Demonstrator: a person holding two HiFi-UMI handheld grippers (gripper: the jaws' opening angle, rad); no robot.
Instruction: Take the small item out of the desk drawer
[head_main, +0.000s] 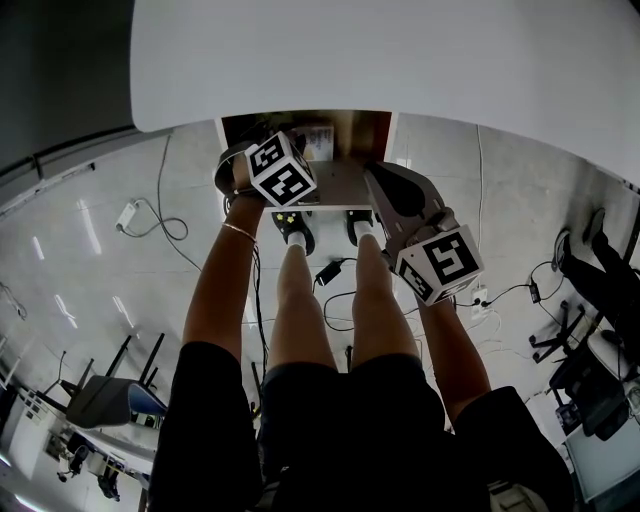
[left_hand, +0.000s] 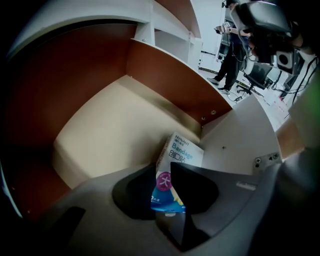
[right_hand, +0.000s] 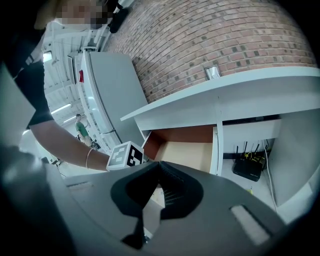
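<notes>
A small white and blue bandage box (left_hand: 183, 151) stands tilted at the near right corner of the open desk drawer (left_hand: 110, 120), whose floor is pale and whose walls are reddish brown. My left gripper (left_hand: 167, 174) reaches into the drawer and is shut on the box, one dark jaw on each side. In the head view the left gripper's marker cube (head_main: 281, 170) hangs over the drawer (head_main: 345, 182). My right gripper (right_hand: 159, 169) is shut on nothing and is held back, in front of the drawer (right_hand: 187, 152) and to its right (head_main: 388, 190).
The white desk top (head_main: 380, 60) overhangs the drawer. The person's legs and shoes (head_main: 297, 238) are below it, with cables and a power adapter (head_main: 328, 272) on the floor. A black router (right_hand: 248, 165) sits under the desk at the right. Office chairs (head_main: 585, 290) stand to the sides.
</notes>
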